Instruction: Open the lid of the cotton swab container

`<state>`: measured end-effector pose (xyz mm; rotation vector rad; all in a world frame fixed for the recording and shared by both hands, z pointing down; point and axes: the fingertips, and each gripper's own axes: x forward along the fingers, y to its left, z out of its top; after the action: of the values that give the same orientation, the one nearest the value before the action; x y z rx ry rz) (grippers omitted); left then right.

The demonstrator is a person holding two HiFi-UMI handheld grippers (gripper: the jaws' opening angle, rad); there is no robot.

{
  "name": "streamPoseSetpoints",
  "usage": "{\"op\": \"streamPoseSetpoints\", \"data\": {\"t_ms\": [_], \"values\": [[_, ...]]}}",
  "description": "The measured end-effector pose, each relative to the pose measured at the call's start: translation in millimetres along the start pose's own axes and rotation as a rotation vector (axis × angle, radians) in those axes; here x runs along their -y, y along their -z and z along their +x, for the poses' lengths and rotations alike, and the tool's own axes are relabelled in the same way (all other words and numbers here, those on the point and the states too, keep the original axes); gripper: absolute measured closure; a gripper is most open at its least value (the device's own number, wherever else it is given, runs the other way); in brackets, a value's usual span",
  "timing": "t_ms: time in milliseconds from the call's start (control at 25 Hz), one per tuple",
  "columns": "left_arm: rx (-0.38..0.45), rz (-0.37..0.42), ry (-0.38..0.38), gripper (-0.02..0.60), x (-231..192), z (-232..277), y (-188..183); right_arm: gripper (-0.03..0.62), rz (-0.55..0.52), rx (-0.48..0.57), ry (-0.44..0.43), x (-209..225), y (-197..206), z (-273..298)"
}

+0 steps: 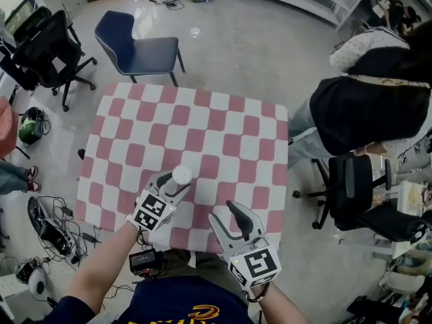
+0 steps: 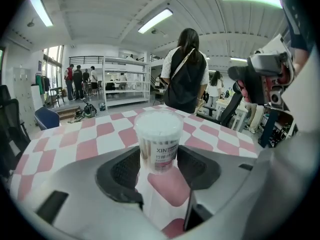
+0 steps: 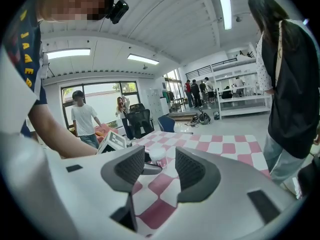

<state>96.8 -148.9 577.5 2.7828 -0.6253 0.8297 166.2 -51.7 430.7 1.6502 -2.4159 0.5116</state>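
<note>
While the cotton swab container [image 1: 181,175] was pinched by the left gripper [image 1: 174,183] near the checkered tablecloth's [image 1: 202,113] front edge, the right gripper [image 1: 226,217] was held spread; a blue chair [image 1: 138,46] was set beyond the far edge.

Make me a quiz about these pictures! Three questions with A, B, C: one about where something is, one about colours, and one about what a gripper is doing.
1. Where is the cotton swab container?
A. between the left gripper's jaws
B. on the blue chair
C. on the floor

2. What colours are the tablecloth's squares?
A. green and yellow
B. pink and white
C. black and blue

3. How are the right gripper's jaws?
A. shut on the container
B. shut on the tablecloth
C. apart, nothing between them

Answers:
1 A: the left gripper view shows its pads against the container's sides.
2 B: the head view shows pink and white checks.
3 C: the right gripper view shows a wide, empty gap.
</note>
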Motion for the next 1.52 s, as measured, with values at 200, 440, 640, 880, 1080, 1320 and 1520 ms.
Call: {"op": "streamPoseSetpoints", "data": {"t_ms": [200,440,640,880,1080,1320,1520], "values": [[-0.004,-0.011,0.037,0.345,-1,-24,-29,0.402,0.003,0.004,-0.023,5,-16,4],[-0.009,-0.037,0.05,0.345,-10,-59,-68,0.402,-0.065,0.021,-0.094,5,-58,16],[0.013,-0.065,0.086,0.345,-14,-88,-108,0.402,-0.188,0.044,-0.181,-4,-111,30],[0.015,-0.046,0.135,0.345,-11,-117,-153,0.402,-0.335,0.051,-0.316,-31,-168,42],[-0.018,0.014,0.166,0.345,-12,-135,-174,0.402,-0.381,0.016,-0.417,-51,-194,56],[0.01,0.067,0.201,0.348,-6,-158,-196,0.402,-0.36,-0.011,-0.515,-59,-215,54],[0.045,0.075,0.213,0.35,3,-166,-207,0.402,-0.301,0.042,-0.516,-53,-233,45]]}}
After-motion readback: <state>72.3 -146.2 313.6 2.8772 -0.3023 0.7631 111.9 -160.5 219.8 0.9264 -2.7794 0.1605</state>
